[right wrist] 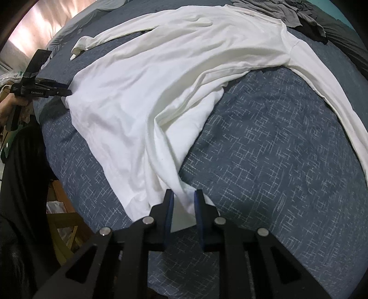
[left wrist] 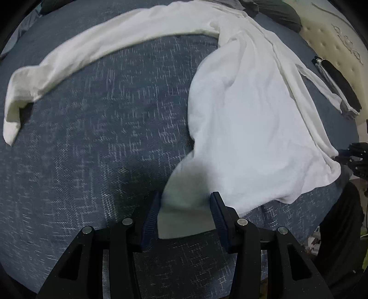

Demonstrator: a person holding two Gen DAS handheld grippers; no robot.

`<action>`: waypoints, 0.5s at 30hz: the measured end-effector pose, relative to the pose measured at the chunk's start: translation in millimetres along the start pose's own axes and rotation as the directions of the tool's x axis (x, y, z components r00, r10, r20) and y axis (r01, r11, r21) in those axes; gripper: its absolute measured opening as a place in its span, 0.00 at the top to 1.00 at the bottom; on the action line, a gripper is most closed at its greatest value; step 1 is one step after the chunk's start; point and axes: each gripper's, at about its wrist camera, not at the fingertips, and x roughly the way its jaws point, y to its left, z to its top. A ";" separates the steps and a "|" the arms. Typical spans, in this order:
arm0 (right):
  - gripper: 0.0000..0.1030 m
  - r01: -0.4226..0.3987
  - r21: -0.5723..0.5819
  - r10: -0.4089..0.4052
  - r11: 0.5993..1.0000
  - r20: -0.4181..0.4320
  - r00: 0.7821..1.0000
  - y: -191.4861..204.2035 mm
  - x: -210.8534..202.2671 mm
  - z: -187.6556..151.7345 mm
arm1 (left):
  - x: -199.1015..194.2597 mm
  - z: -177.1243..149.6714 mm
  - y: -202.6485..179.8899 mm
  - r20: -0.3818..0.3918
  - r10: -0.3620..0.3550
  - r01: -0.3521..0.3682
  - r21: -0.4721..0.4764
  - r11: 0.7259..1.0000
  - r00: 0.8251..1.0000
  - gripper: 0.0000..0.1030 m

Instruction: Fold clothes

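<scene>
Hiding the white shirt (right wrist: 147, 99) hem: right hand-held gripper (right wrist: 184, 195).

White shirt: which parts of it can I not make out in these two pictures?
- Left wrist view: white shirt corner at the left gripper lies in shadow; grip unclear.
- Right wrist view: long sleeve cuff, cut off by the frame edge.
- Right wrist view: grey clothes, cut by the top edge.

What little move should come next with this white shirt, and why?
Probably close the left gripper on the white shirt: a hem corner sits between its open jaws, while the right gripper looks clamped on the other corner, so both could then lift.
</scene>
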 end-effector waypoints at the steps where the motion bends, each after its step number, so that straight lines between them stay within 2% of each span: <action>1: 0.83 0.000 0.001 0.000 1.000 0.000 1.000 0.2 0.4 -0.2 | -1.6 0.9 0.8 0.004 0.001 -0.001 0.000 1.000 1.000 0.53; 6: 0.83 -0.004 0.007 0.004 1.000 0.002 1.000 0.7 1.5 -0.3 | 4.2 0.5 -0.8 -0.020 0.002 -0.002 0.016 1.000 1.000 0.55; 8: 0.83 -0.006 0.010 0.006 1.000 0.006 1.000 0.9 1.3 -0.6 | 3.9 0.8 -5.2 -0.015 0.005 -0.004 0.038 0.999 1.000 0.63; 10: 0.83 -0.007 0.006 0.007 1.000 0.009 1.000 2.7 0.8 -0.5 | 1.6 1.3 -7.9 -0.009 -0.007 0.008 0.045 0.999 1.000 0.85; 12: 0.84 -0.006 0.000 0.006 1.000 0.013 1.000 3.7 0.1 -1.8 | -2.1 1.6 -12.4 -0.002 -0.011 0.011 0.065 0.998 1.000 0.89; 14: 0.93 -0.006 -0.004 0.006 1.000 0.020 1.000 5.0 -1.6 -3.6 | -8.1 1.7 -17.4 0.009 -0.003 0.002 0.089 0.996 1.000 0.90; 15: 0.93 -0.007 -0.005 0.007 1.000 0.026 1.000 5.9 -3.4 -5.0 | -12.7 2.0 -18.6 0.018 -0.006 0.004 0.093 0.996 1.000 0.90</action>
